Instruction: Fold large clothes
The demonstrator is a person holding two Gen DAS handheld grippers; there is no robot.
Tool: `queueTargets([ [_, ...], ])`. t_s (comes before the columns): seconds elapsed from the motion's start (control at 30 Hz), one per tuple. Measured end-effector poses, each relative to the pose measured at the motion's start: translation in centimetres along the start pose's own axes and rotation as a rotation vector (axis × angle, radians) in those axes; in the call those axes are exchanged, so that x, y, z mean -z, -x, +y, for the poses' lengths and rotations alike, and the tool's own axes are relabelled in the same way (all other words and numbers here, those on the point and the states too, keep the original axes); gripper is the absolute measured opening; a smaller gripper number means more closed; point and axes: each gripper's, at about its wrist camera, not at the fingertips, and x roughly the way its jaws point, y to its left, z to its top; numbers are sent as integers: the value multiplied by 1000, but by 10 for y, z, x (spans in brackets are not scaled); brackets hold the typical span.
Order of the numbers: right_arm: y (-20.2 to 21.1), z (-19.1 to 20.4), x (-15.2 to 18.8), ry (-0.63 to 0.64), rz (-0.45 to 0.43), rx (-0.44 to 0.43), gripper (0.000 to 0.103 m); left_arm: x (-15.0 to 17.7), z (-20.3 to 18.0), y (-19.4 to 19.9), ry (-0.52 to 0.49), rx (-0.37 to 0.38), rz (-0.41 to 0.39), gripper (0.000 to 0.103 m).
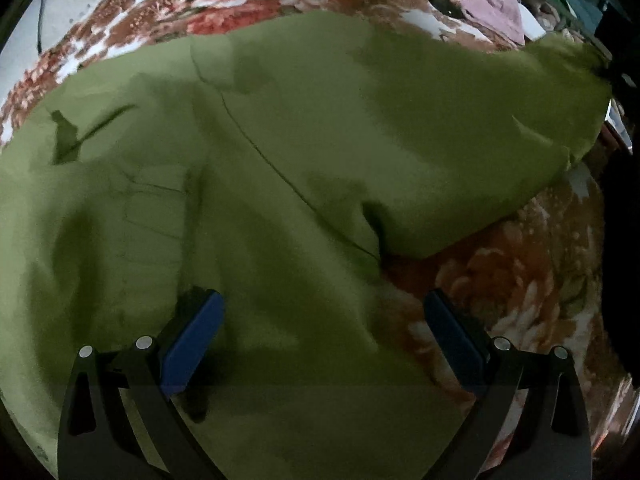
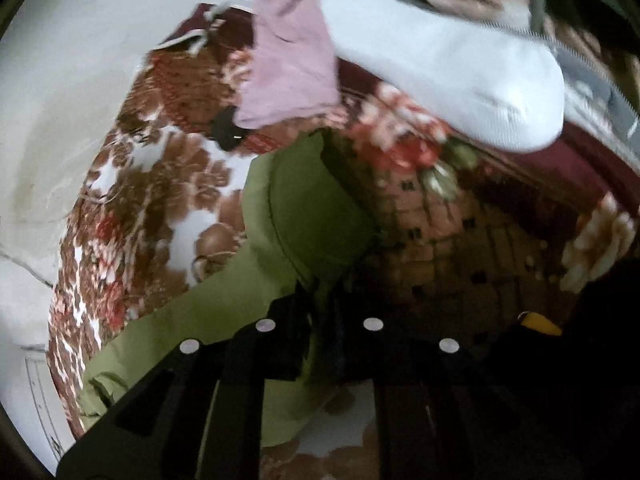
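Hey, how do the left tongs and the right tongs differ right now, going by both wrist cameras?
The left tongs stand wide open with the blue pads apart; the right tongs are shut.
The left tongs hold nothing and hover over the green garment; the right tongs pinch an edge of it.
Under the left tongs the garment lies spread on the floral blanket; at the right tongs it hangs bunched.
Both point down at the same garment.

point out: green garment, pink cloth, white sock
green garment (image 1: 304, 120): left wrist view, middle of the spread fabric.
pink cloth (image 2: 290, 60): right wrist view, centre of the hanging piece.
white sock (image 2: 460, 76): right wrist view, mid-foot.
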Motion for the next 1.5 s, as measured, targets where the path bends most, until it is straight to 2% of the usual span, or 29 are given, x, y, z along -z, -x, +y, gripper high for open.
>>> queueTargets([
  [0.17,25,70,17,149,-10,-51,12,11,-8,-11,-64,-39,-29,98],
  [0.37,53,194,71,382,18,-145,11,20,-9,-13,-80,-52,-75,98],
  [0.47,58,256,109,482,59,-170,11,20,-9,-14,-75,-54,-72,99],
  [0.57,57,300,143,543,95,-221,11,20,-9,-13,-75,-58,-81,99],
  [0.77,69,391,218,668,99,-340,11,27,-10,-10,-82,-53,-129,99],
  [0.93,85,471,282,781,93,-426,11,32,-15,-9,-90,-61,-135,99],
  [1.1,79,540,353,839,176,-534,11,33,-16,-7,-96,-58,-132,99],
  [1.27,56,606,422,884,319,-630,11,33,-15,-6,-118,-56,-135,99],
  [1.33,38,634,455,912,367,-637,11,32,-15,-7,-123,-51,-135,99],
  [1.5,-2,676,518,943,463,-613,11,30,-12,-7,-143,-30,-122,99],
])
